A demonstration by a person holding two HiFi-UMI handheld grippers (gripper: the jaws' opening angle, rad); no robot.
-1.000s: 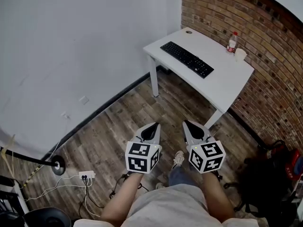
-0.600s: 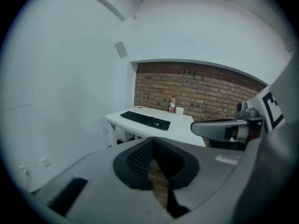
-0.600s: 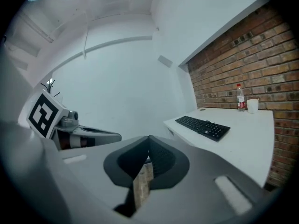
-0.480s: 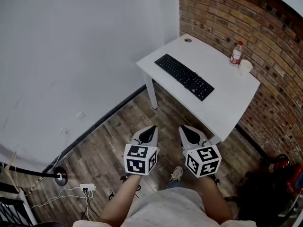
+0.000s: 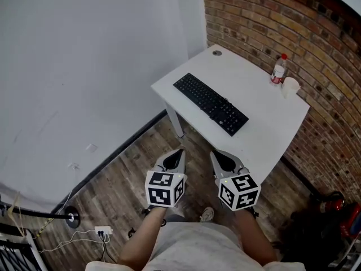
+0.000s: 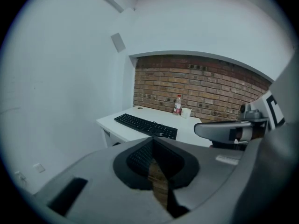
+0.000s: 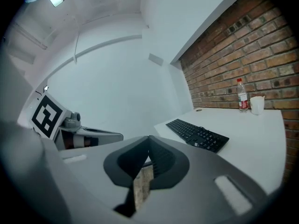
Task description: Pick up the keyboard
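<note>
A black keyboard (image 5: 210,103) lies diagonally on a white desk (image 5: 265,126) in the corner by a brick wall. It also shows in the left gripper view as the keyboard (image 6: 145,126) and in the right gripper view as the keyboard (image 7: 196,134). My left gripper (image 5: 176,153) and right gripper (image 5: 218,156) are held side by side over the wooden floor, short of the desk's near edge. Both are shut with nothing between their jaws. Each points toward the desk.
A plastic bottle (image 5: 277,69) and a white cup (image 5: 289,87) stand at the desk's far right by the brick wall (image 5: 282,27). A white wall (image 5: 84,66) runs on the left. Cables and a power strip (image 5: 103,230) lie on the floor at lower left; dark bags (image 5: 333,219) at lower right.
The desk and keyboard have come nearer and shifted left and down in the head view as the person walks toward them. Both grippers travel forward together, still shut.
</note>
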